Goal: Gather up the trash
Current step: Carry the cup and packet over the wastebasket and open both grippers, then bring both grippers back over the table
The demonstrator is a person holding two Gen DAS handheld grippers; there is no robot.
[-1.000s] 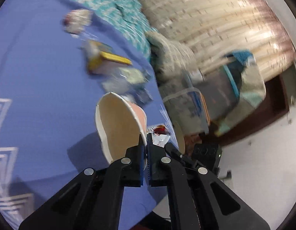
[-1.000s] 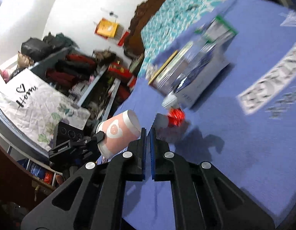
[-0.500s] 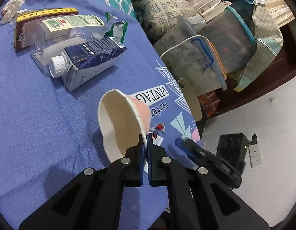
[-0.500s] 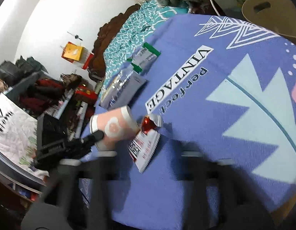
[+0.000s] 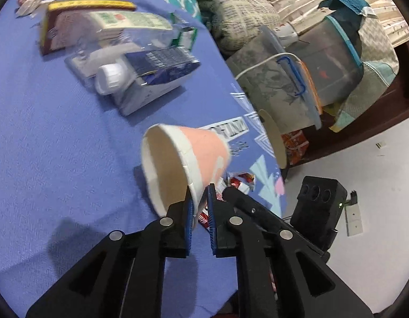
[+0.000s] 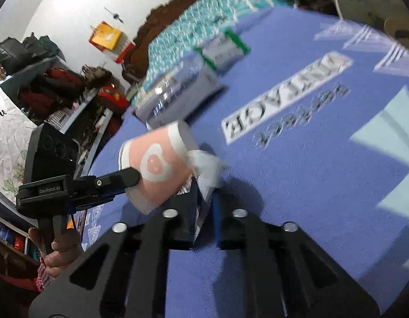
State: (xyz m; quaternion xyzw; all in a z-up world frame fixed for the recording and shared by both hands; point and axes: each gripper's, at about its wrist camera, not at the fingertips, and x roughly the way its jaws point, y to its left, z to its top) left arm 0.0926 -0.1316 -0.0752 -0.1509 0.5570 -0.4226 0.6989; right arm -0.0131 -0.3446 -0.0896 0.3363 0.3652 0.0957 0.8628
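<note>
Left gripper pinching the paper cup by its thin rim, right gripper closing on a crumpled wrapper, and either could slip free.

surface: blue printed cloth | on it: milk carton; flattened boxes; wrapper scraps

the right gripper, empty and shut before, opened wide and has closed on the snack wrapper beside the paper cup.
</note>
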